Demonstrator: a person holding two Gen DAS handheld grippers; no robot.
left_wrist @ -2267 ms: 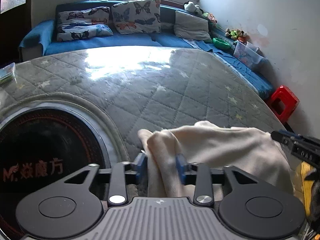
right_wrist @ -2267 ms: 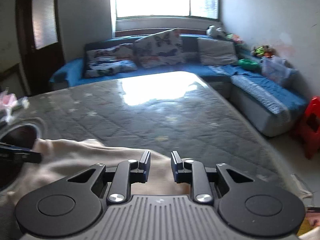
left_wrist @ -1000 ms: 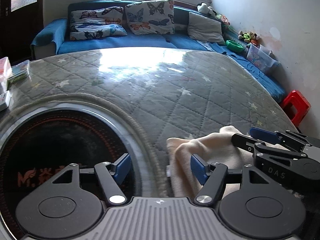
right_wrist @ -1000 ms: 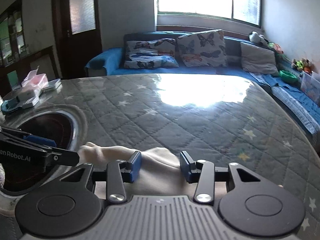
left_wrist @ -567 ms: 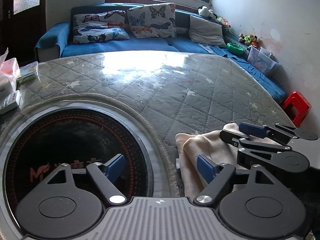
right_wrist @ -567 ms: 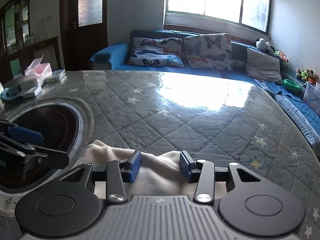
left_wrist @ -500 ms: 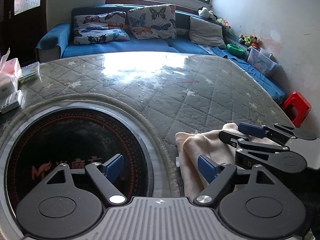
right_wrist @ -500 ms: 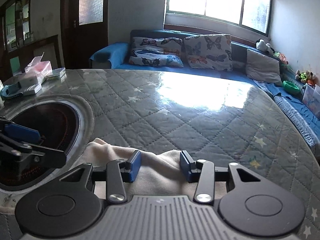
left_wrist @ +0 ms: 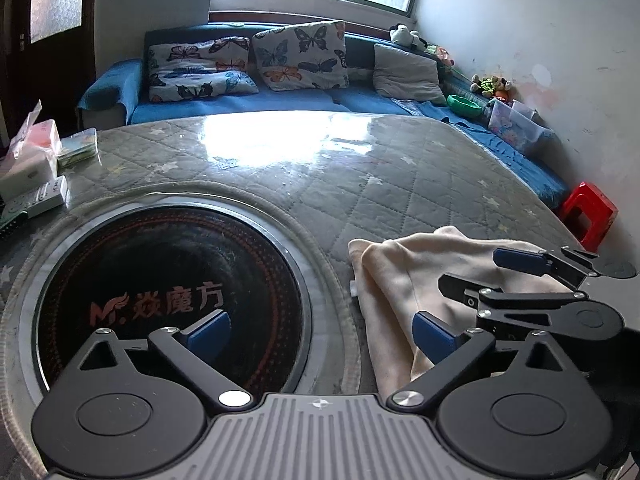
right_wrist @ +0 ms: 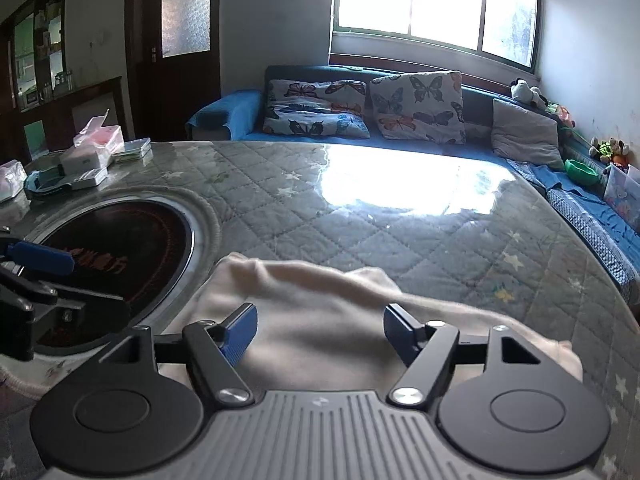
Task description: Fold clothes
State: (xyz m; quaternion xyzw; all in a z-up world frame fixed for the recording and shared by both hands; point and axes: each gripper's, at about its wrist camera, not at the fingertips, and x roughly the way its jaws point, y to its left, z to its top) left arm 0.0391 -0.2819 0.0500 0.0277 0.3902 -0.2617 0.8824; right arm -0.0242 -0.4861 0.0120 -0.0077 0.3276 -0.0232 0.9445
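Observation:
A cream garment (left_wrist: pixel 404 276) lies bunched on the grey quilted table (left_wrist: pixel 360 184), near its front right edge. My left gripper (left_wrist: pixel 320 330) is open and empty, its right finger over the garment's left edge and its left finger over the cooktop. My right gripper (right_wrist: pixel 318 326) is open and empty, its fingers spread just above the garment (right_wrist: pixel 320 304). The right gripper also shows in the left wrist view (left_wrist: pixel 500 276), over the garment's right part. The left gripper shows at the left edge of the right wrist view (right_wrist: pixel 36 276).
A round black induction cooktop (left_wrist: pixel 168 292) is set into the table left of the garment. Tissue packs and small boxes (left_wrist: pixel 36 160) sit at the table's far left. A blue sofa with butterfly pillows (left_wrist: pixel 280 60) stands behind. A red stool (left_wrist: pixel 588 212) stands at the right.
Both grippers have let go of the garment and opened. The right gripper opened wider in the last half second. The garment now rests on the table.

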